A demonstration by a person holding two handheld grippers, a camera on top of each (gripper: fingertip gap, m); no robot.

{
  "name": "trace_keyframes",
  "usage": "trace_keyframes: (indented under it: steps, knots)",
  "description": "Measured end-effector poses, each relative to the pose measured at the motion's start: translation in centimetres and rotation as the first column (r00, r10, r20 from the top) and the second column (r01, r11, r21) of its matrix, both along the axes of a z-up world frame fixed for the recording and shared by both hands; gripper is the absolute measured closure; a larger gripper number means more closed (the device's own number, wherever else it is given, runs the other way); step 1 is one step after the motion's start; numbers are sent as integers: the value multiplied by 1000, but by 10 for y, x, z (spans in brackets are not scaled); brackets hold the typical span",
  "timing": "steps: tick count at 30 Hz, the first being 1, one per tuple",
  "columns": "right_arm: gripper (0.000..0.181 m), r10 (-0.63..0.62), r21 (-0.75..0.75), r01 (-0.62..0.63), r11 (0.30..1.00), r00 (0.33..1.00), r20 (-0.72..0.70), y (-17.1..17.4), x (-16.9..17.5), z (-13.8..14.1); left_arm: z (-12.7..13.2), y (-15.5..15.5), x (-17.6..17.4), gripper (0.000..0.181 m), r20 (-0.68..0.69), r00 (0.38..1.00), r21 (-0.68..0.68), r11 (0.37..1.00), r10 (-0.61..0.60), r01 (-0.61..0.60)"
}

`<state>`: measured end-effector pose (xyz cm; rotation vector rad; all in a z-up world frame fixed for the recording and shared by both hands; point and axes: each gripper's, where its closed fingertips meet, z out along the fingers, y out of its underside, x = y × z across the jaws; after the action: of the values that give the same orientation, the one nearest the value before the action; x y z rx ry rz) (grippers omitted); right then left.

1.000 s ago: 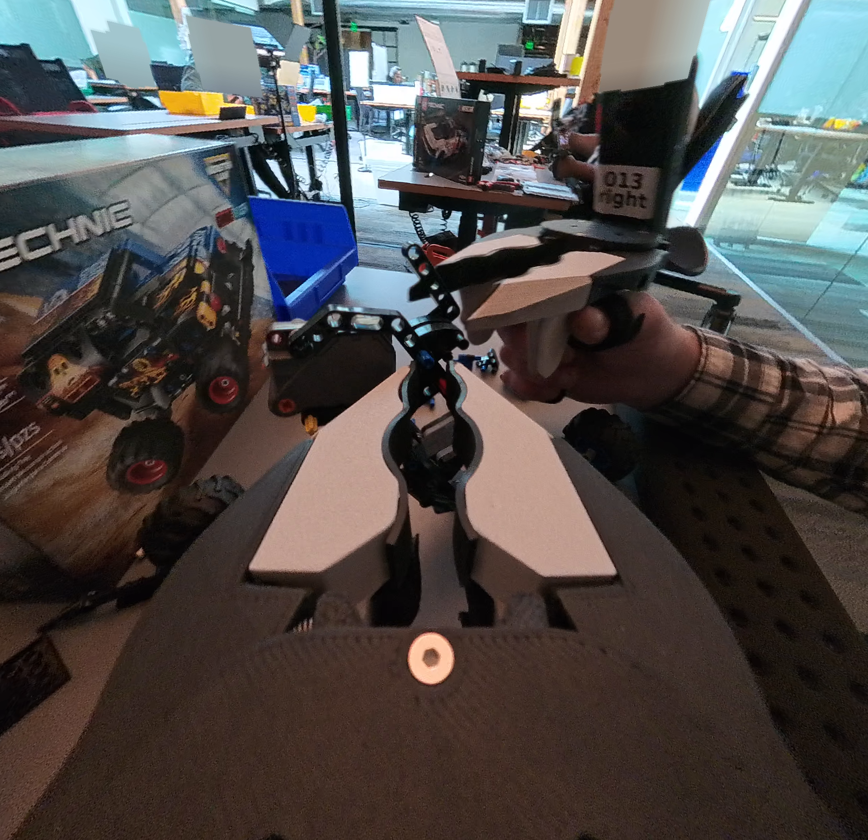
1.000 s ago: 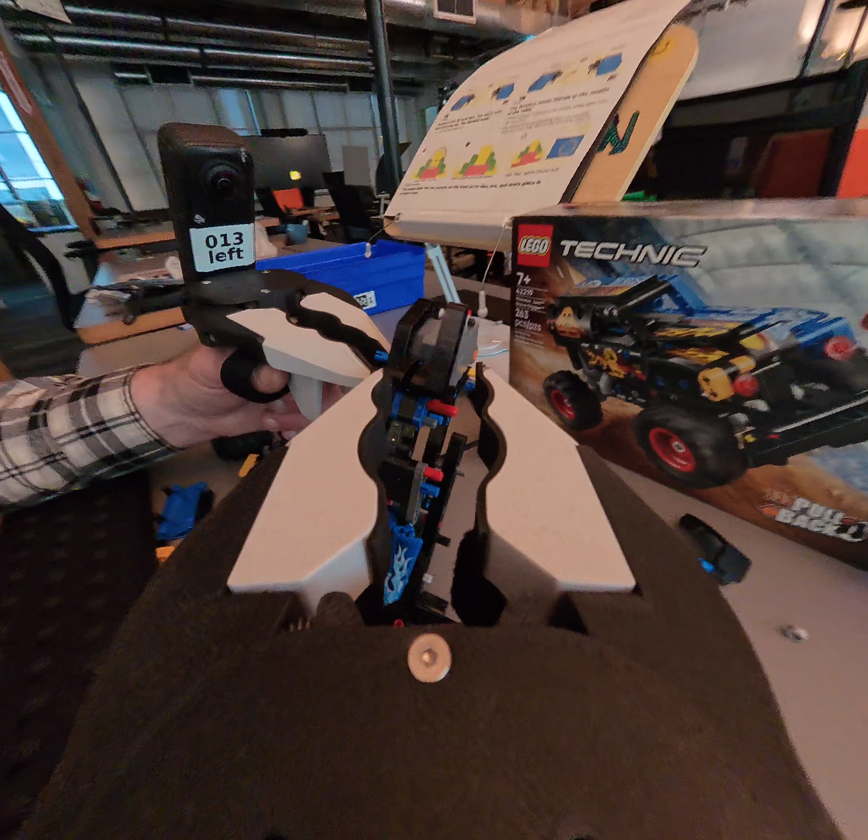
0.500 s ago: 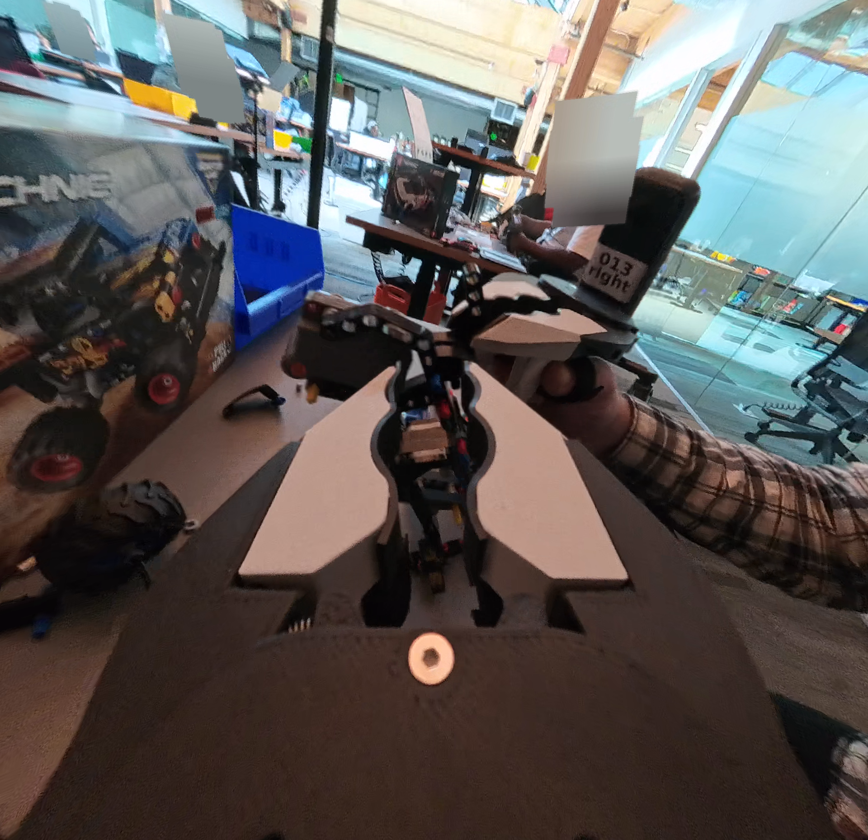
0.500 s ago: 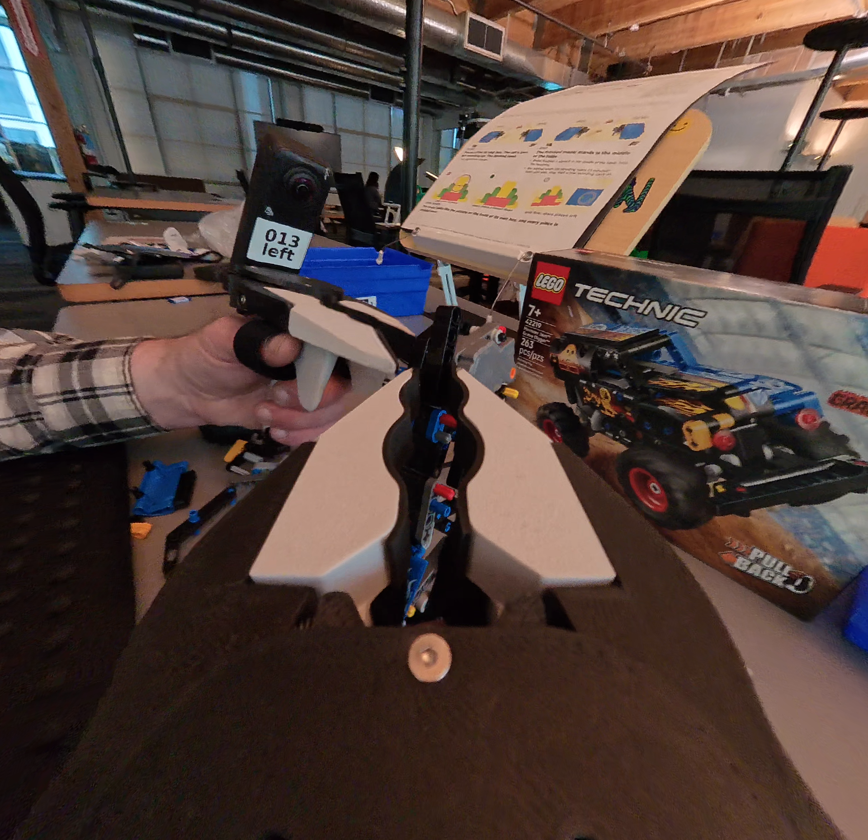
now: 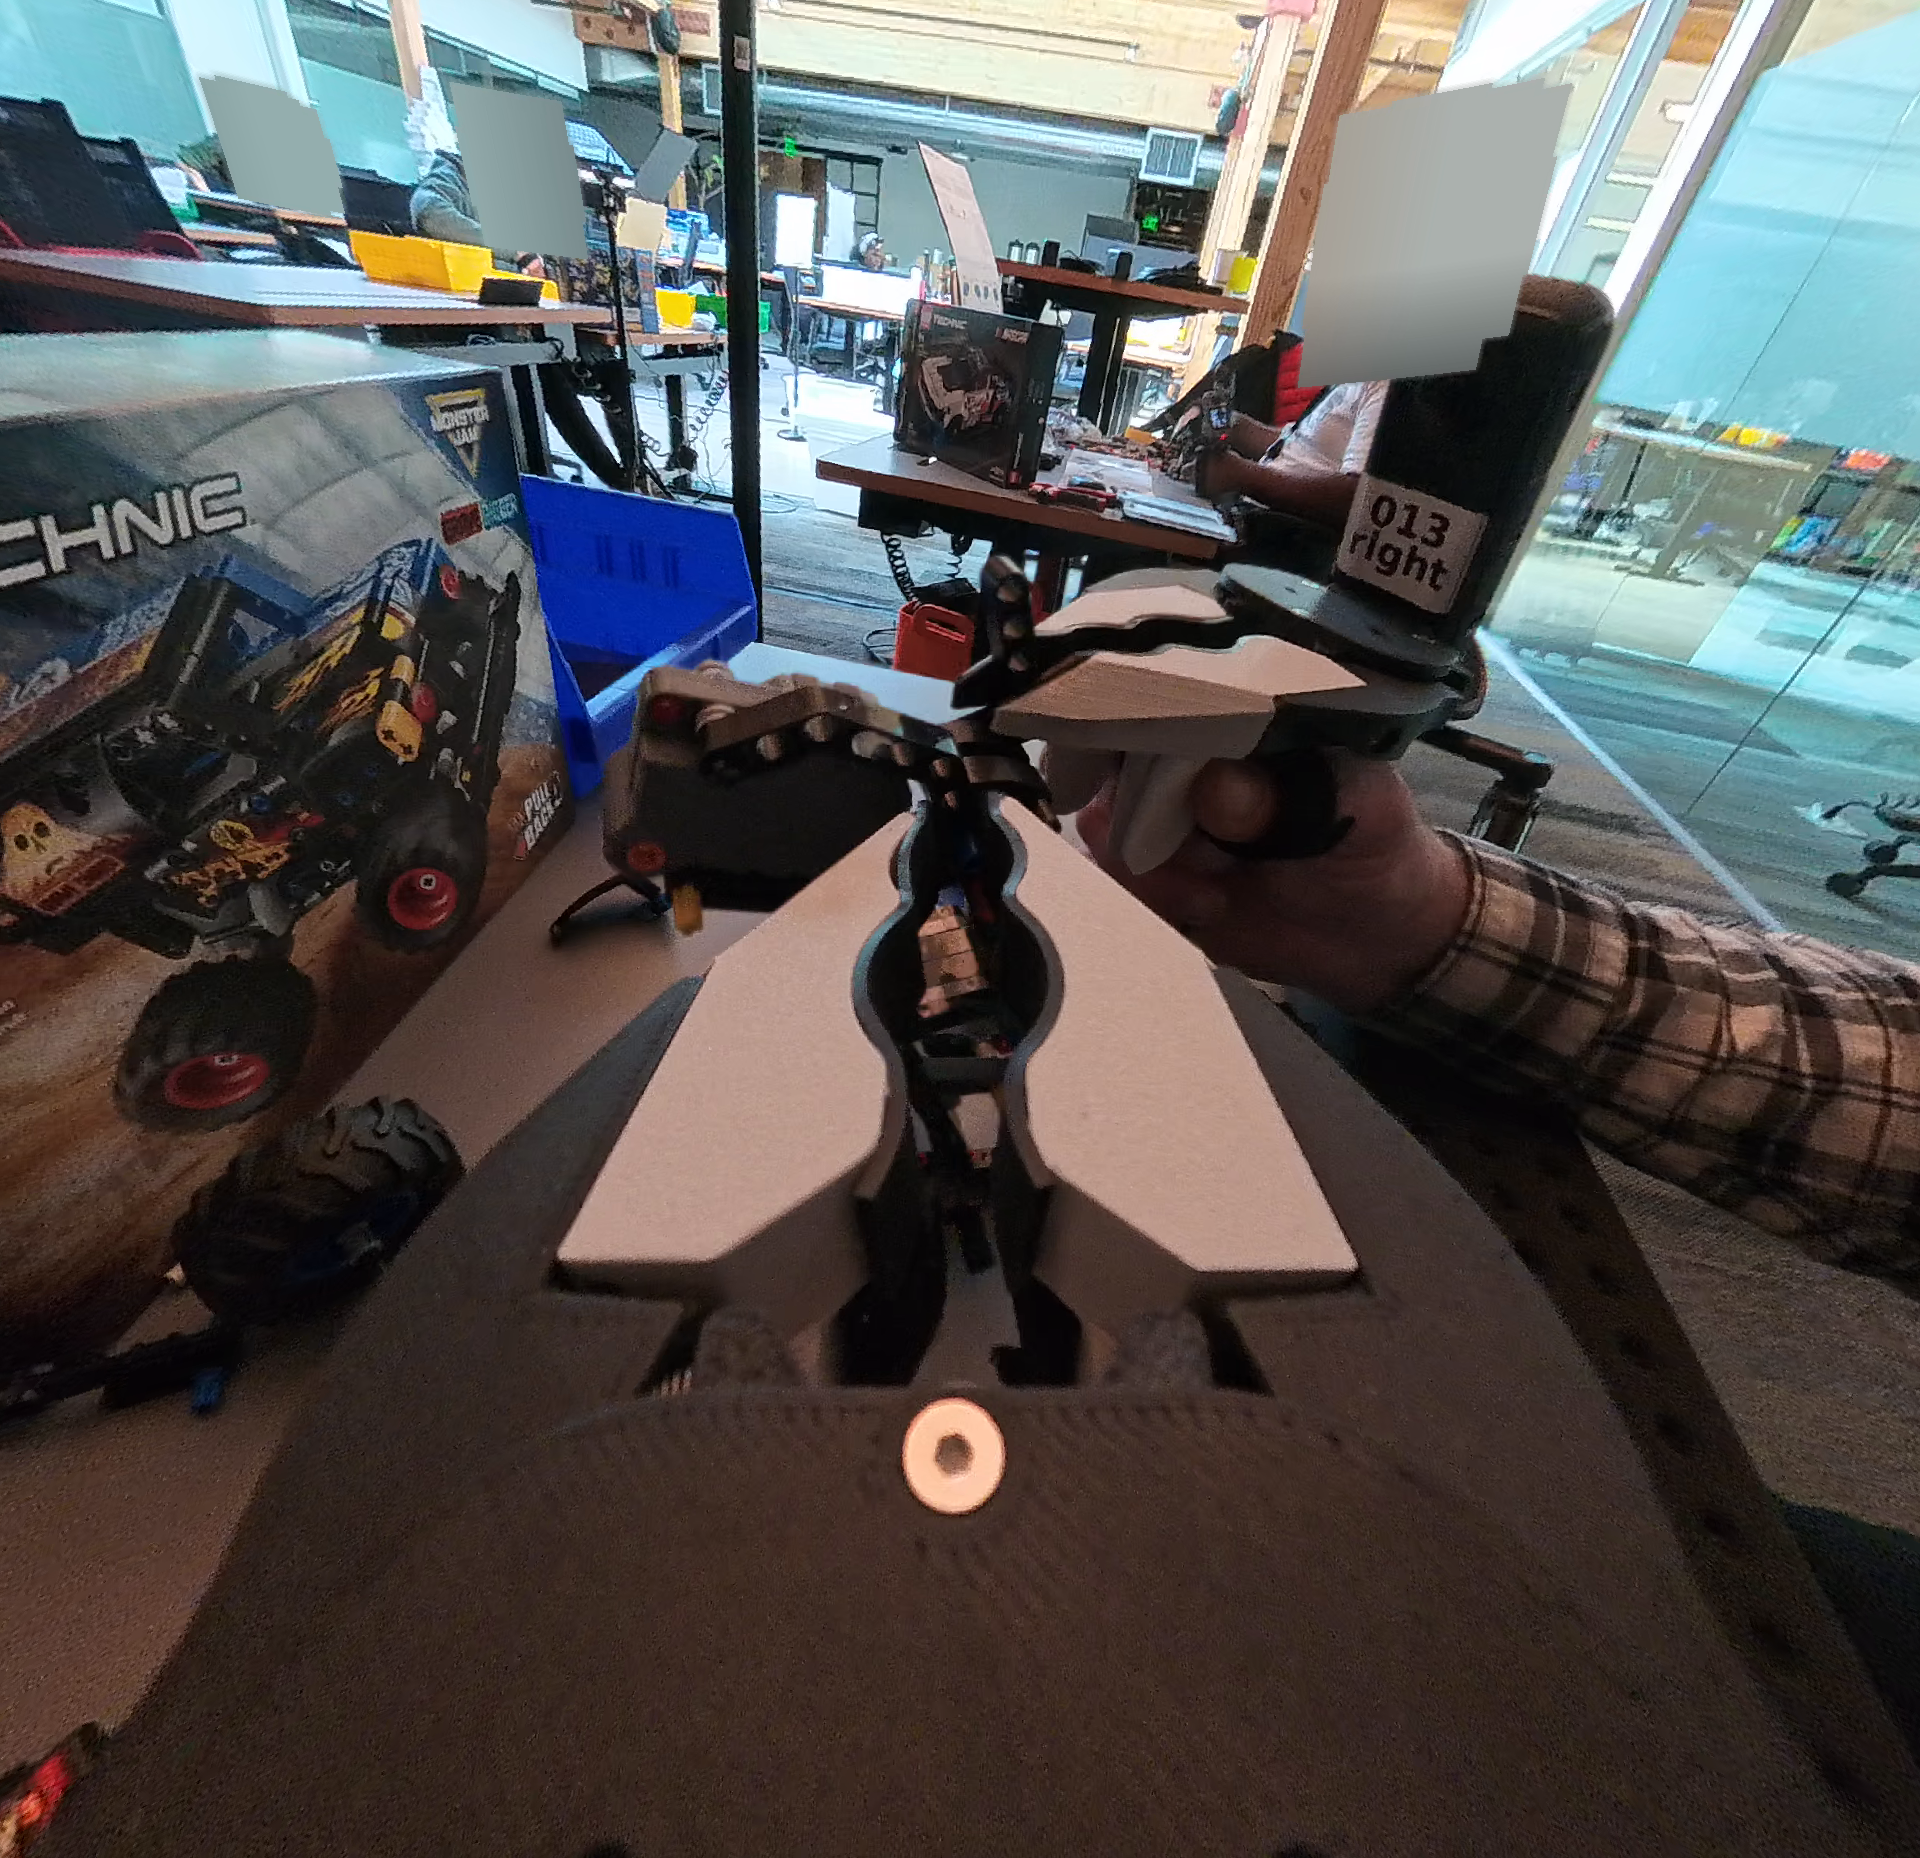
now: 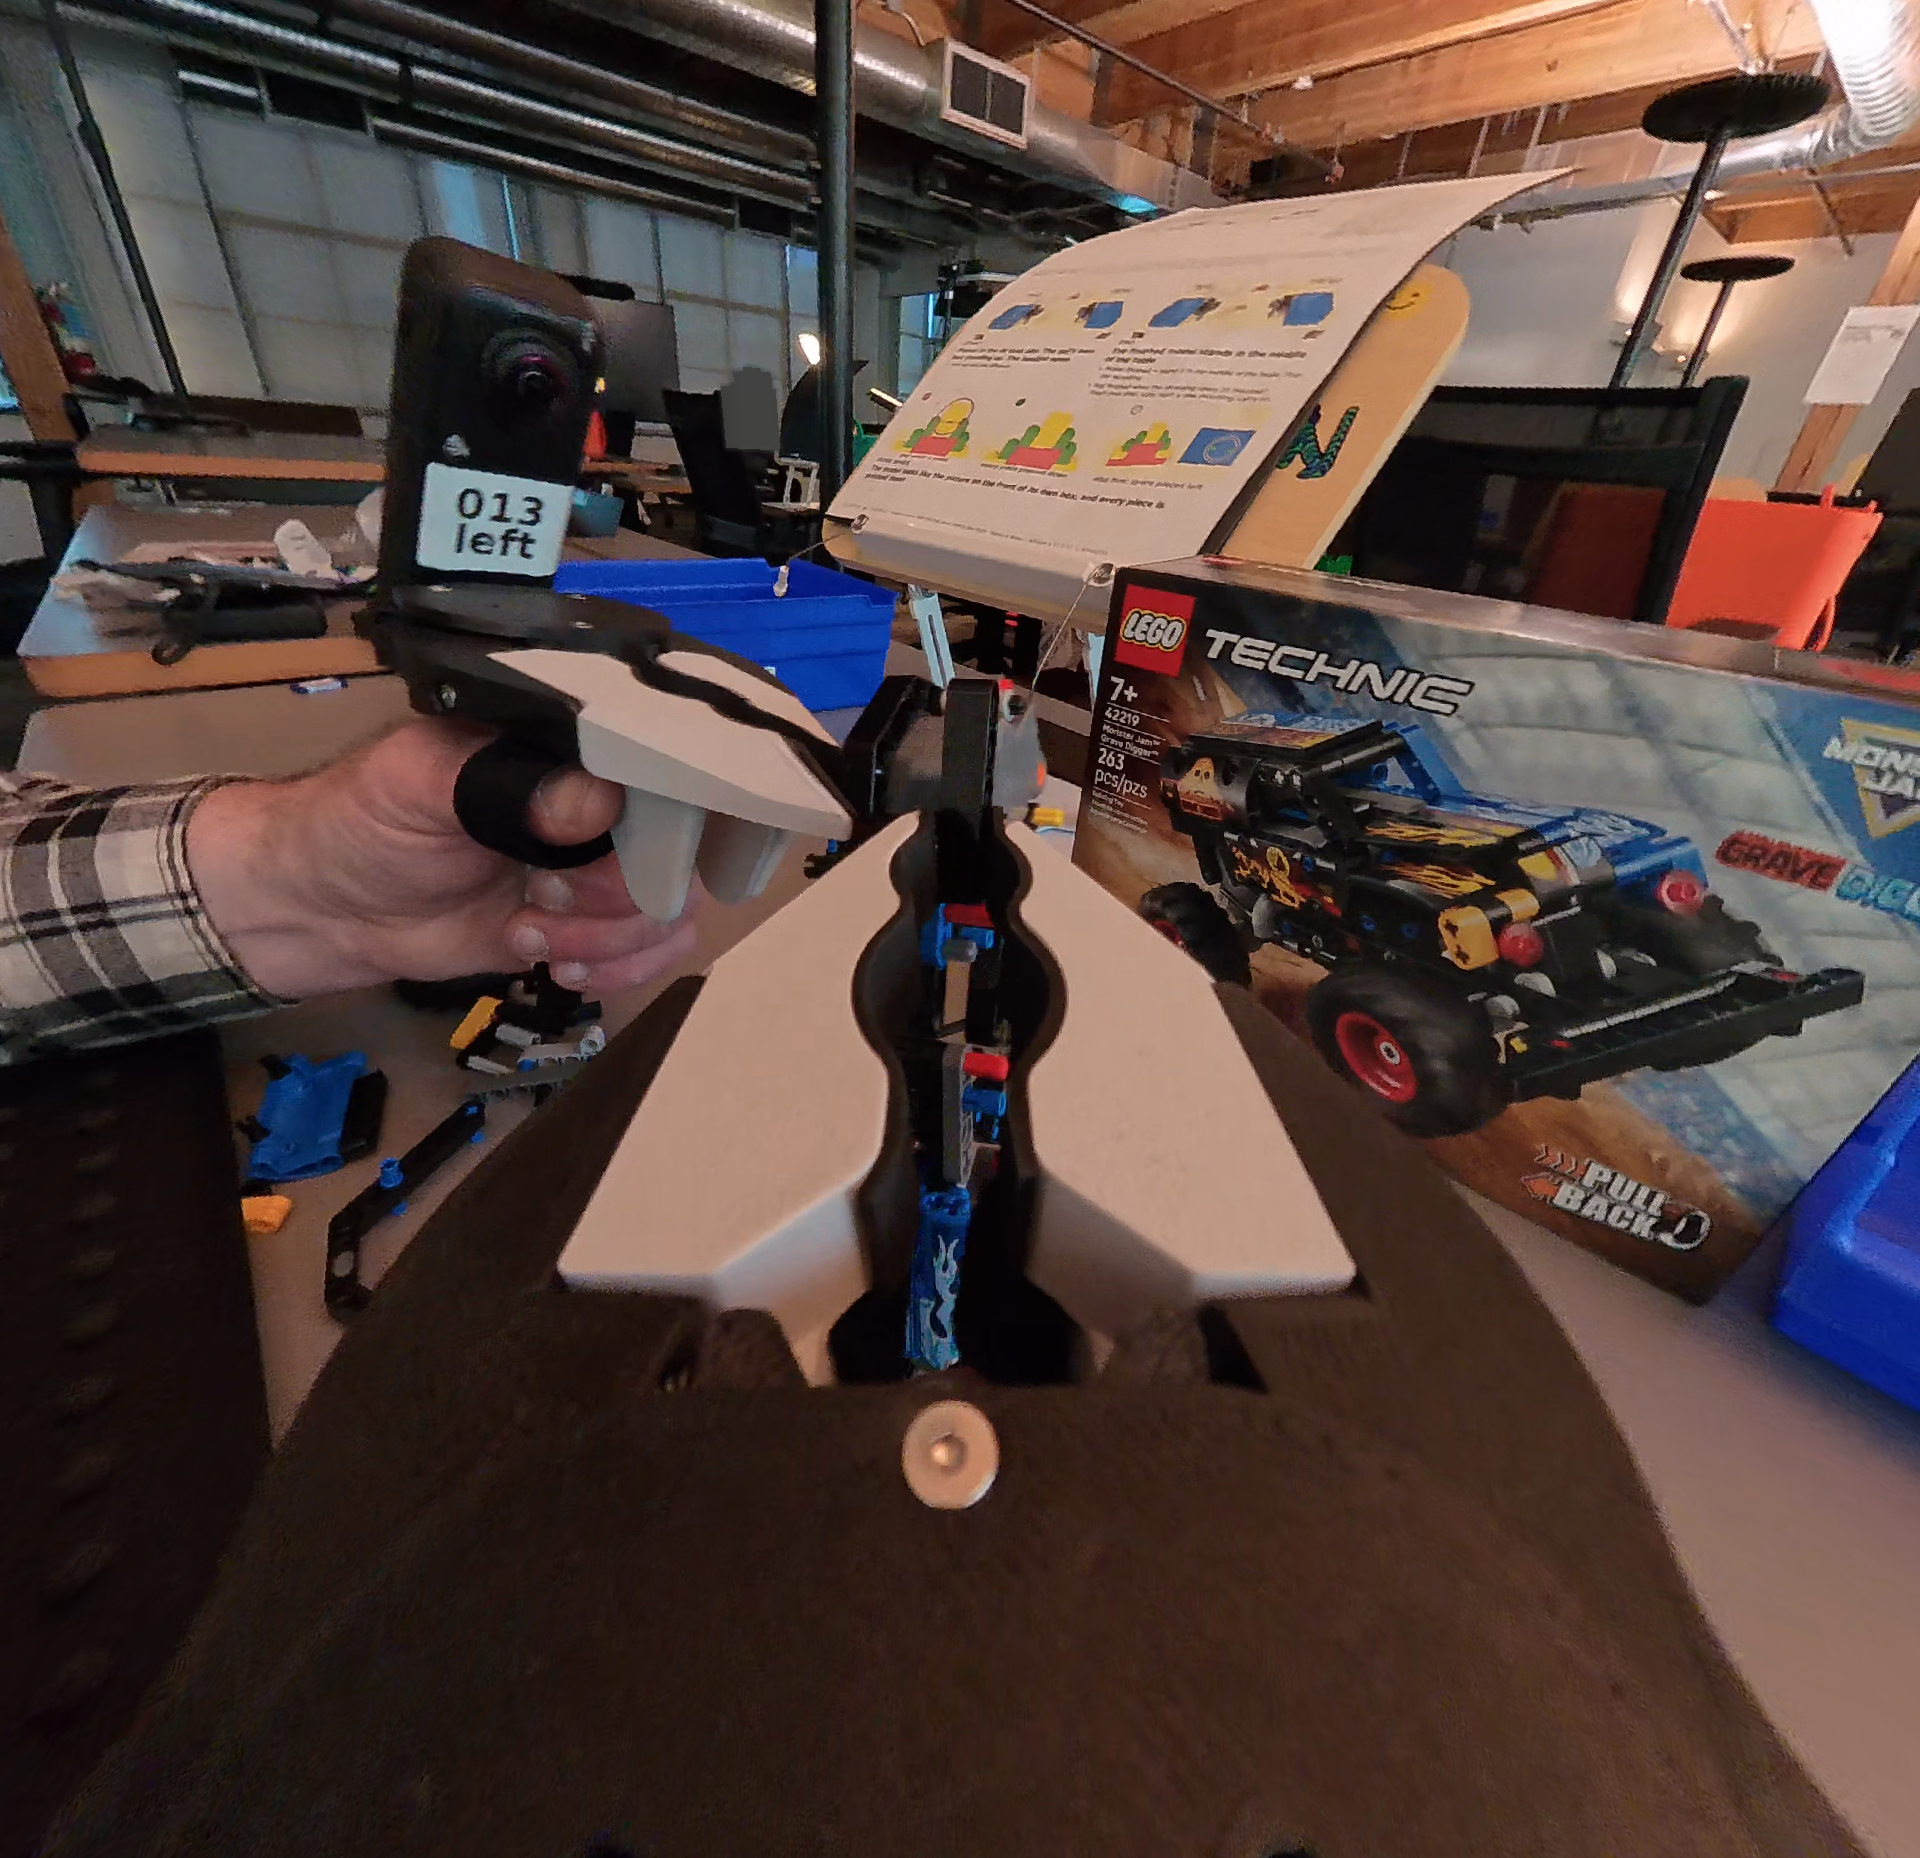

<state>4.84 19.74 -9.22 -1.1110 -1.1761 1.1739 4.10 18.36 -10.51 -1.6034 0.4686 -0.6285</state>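
Clamped together on one toy-brick assembly (image 5: 821,769), left gripper (image 5: 954,842) and right gripper (image 6: 956,842) nose to nose, beam upright.

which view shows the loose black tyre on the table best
The left wrist view: the loose black tyre lies unobstructed on the table beside the toy box. The right wrist view does not show it.
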Motion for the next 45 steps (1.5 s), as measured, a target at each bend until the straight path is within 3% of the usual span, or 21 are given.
trace_keyframes:
  steps: [4, 6, 7, 10, 12, 14, 20, 22, 24, 26, 29, 31, 34, 39, 45]
  knots:
    - [176, -43, -59, 43, 997, 999, -5, 13, 4, -2, -2, -3, 8, 178, -137, 990, 55, 998, 38, -31]
    - [177, -205, -240, 176, 955, 973, -102, 64, 37, 5, 15, -14, -3, 178, -110, 992, 121, 991, 63, -49]
    - [177, -197, -304, 142, 942, 967, -159, 73, 52, 11, 21, -15, -14, 178, -99, 990, 151, 984, 105, -90]
    - [176, 16, -112, -16, 994, 1000, -1, 15, 9, -7, 2, -3, -8, 176, -154, 984, 101, 992, 89, -74]
    - [176, 8, -49, -8, 999, 1000, -7, 14, 4, -1, 0, -1, -5, 176, -164, 982, 100, 992, 97, -81]
    - [175, 70, -126, -71, 990, 997, -12, 16, 9, -4, -4, -1, -9, 176, -187, 977, 89, 992, 100, -85]
    - [175, 161, -128, -130, 983, 947, 277, 0, 2, -56, -7, -3, -23, 176, -225, 968, 89, 992, 109, -91]
    - [162, 165, -81, -147, 986, 931, 325, -8, -1, -63, -8, -4, -24, 176, -212, 973, 77, 994, 94, -79]
    - [139, 79, -25, -75, 997, 930, 360, 1, -4, -67, -9, -3, -26, 176, -228, 967, 78, 993, 109, -94]
    - [129, -11, 98, -21, 995, 950, 311, 3, -7, -52, -9, -3, -23, 176, -222, 970, 66, 994, 95, -82]
    - [136, -147, 382, 32, 924, 950, 276, -5, -18, -39, -12, -2, -17, 176, -225, 971, 45, 996, 80, -72]
    - [144, -281, 570, 86, 817, 923, 264, -3, -26, -38, -14, -2, -13, 176, -229, 971, 35, 997, 68, -62]
    - [154, -409, 734, 117, 669, 882, 233, 0, -31, -39, -15, 0, -16, 176, -218, 973, 18, 997, 80, -78]
    - [159, -444, 813, 102, 573, 873, 203, -1, -26, -37, -12, -2, -17, 176, -176, 983, 4, 999, 49, -49]
    - [161, -478, 833, 107, 543, 855, 201, -2, -26, -39, -14, -1, -13, 169, -171, 984, 9, 999, 47, -46]
